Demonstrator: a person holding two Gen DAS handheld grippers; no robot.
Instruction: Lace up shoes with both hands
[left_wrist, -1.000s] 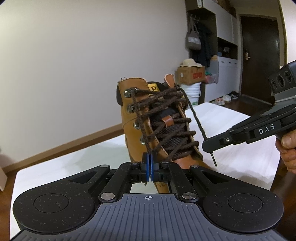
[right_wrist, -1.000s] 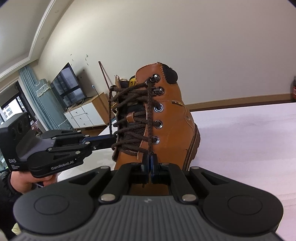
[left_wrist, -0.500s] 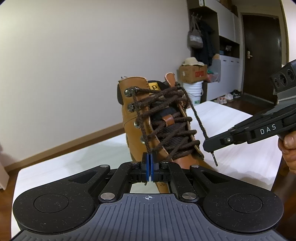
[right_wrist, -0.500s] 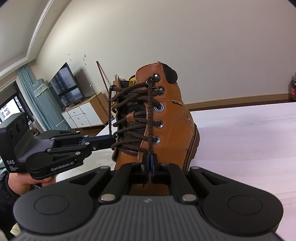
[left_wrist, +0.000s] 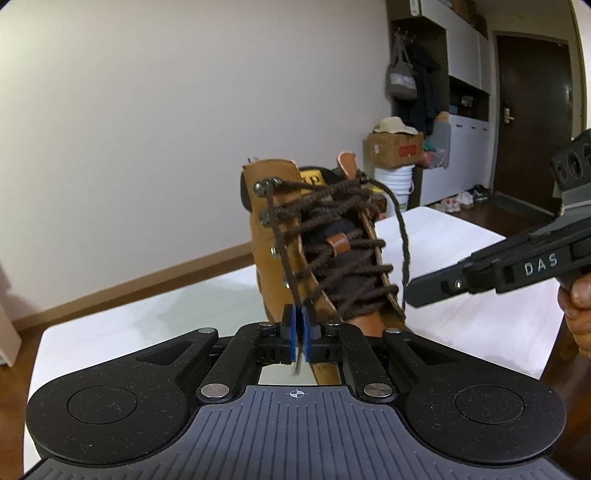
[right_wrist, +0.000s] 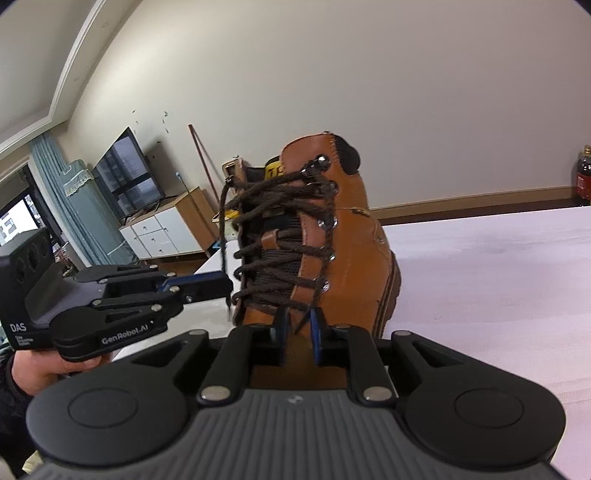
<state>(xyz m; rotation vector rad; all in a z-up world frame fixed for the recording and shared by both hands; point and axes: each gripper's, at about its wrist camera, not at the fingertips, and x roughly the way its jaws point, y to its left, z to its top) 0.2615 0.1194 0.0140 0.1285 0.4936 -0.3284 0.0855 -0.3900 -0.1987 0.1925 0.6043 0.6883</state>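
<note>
A tan leather boot is seen standing upright on a white worktop, its toe turned toward both cameras and its dark brown lace crossed through the eyelets up to the top hooks. In the left wrist view, the left gripper is held low in front of the boot, and its blue-lined fingers are pressed together on one end of the lace, which runs taut from the upper hooks on that side down into the pinch, with a short frayed tip showing below. In the right wrist view, the right gripper is seen with its fingers set apart; the other lace end hangs down between them, and no contact with either pad can be made out. The same left gripper is also visible from the side in the right wrist view, held in a hand at the left edge, with a lace strand hanging from the top eyelet down to its closed tip. In the left wrist view, the right gripper is seen entering from the right, marked "DAS", gripped by a hand, with a lace strand draped from the boot's top down to just beside its tip. A television and a white cabinet are visible behind the boot.
</note>
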